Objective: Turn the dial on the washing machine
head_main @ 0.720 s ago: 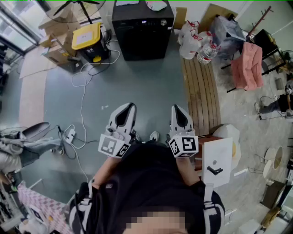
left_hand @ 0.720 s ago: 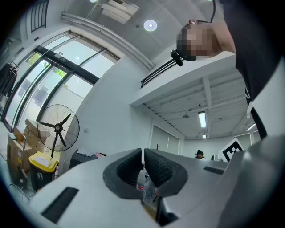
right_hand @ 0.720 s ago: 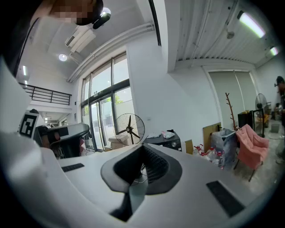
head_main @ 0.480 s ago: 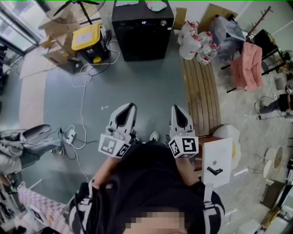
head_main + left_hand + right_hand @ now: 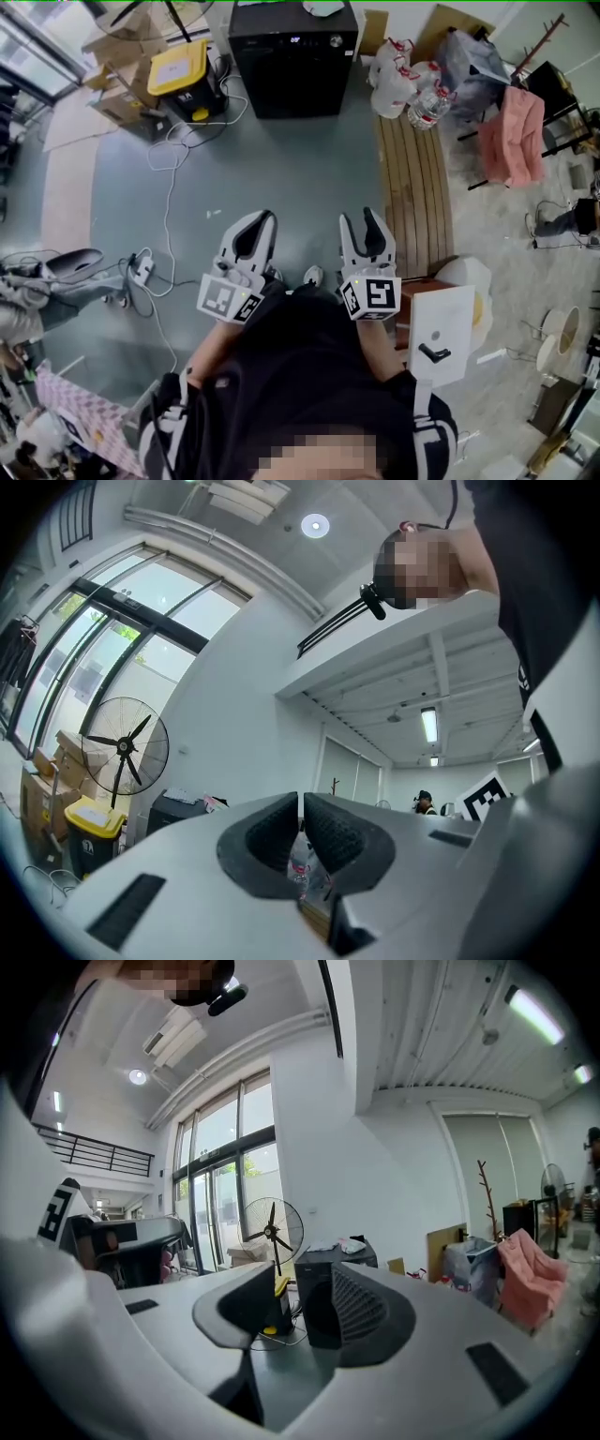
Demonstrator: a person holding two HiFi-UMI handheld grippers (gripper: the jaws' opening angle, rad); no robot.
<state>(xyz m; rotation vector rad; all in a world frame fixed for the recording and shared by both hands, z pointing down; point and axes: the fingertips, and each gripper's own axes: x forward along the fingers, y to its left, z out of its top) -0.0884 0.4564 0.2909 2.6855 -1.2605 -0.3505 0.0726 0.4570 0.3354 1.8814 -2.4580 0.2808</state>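
The black washing machine (image 5: 292, 56) stands far ahead on the grey floor, its small silver dial (image 5: 335, 40) at the top right of the front panel. Both grippers are held close to the person's body, far from it. My left gripper (image 5: 255, 225) points forward with its jaws together and nothing in them; its own view shows the left gripper (image 5: 300, 803) with the pads almost touching. My right gripper (image 5: 364, 223) stands open and empty. In the right gripper view the right gripper (image 5: 298, 1288) frames the machine (image 5: 328, 1258) in the gap between its jaws.
A yellow-lidded bin (image 5: 178, 70) and cardboard boxes sit left of the machine. Cables (image 5: 169, 187) trail over the floor at left. A slatted wooden bench (image 5: 412, 187), bags of bottles (image 5: 403, 84) and a pink cloth (image 5: 514, 131) line the right. A white board (image 5: 441, 333) stands by the right arm.
The right gripper's jaws have opened from shut. Both grippers have moved slightly forward, and the head view has shifted a little toward the machine.
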